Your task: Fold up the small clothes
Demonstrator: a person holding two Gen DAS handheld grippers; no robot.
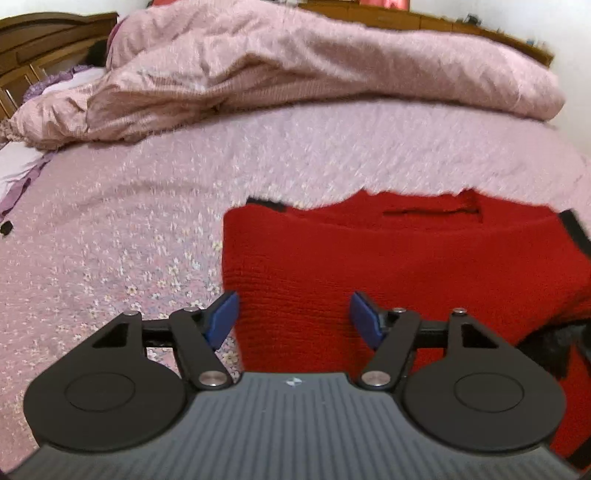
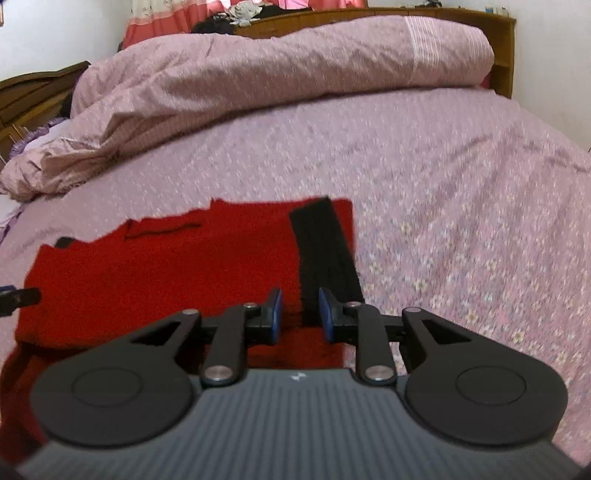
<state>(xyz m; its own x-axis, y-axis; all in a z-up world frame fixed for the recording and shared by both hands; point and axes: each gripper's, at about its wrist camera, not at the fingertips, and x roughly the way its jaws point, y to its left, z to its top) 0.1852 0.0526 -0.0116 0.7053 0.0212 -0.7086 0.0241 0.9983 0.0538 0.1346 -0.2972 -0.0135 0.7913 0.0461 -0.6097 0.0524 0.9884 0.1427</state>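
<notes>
Both claws hover over a red knit garment (image 1: 369, 266) on the floral bedsheet (image 1: 110, 240)

Left gripper (image 1: 293, 317) spread wide, garment filling its 12 to 3 o'clock; right gripper (image 2: 301, 314) half-spread, pinching nothing, black ribbed band (image 2: 325, 251) at its 12 o'clock; rumpled pink quilt (image 2: 258, 74) beyond.

We're in a home bedroom here, no question. A wide bed (image 2: 461, 221) fills the view, dressed in a pink sheet dotted with small flowers. A rumpled pink duvet (image 2: 258, 81) is heaped across the far side. Behind it runs a brown wooden headboard (image 2: 504, 55) against a plain white wall (image 2: 55, 33), and pink-and-cream curtains (image 2: 162, 18) hang at the back. Domestic through and through.
</notes>
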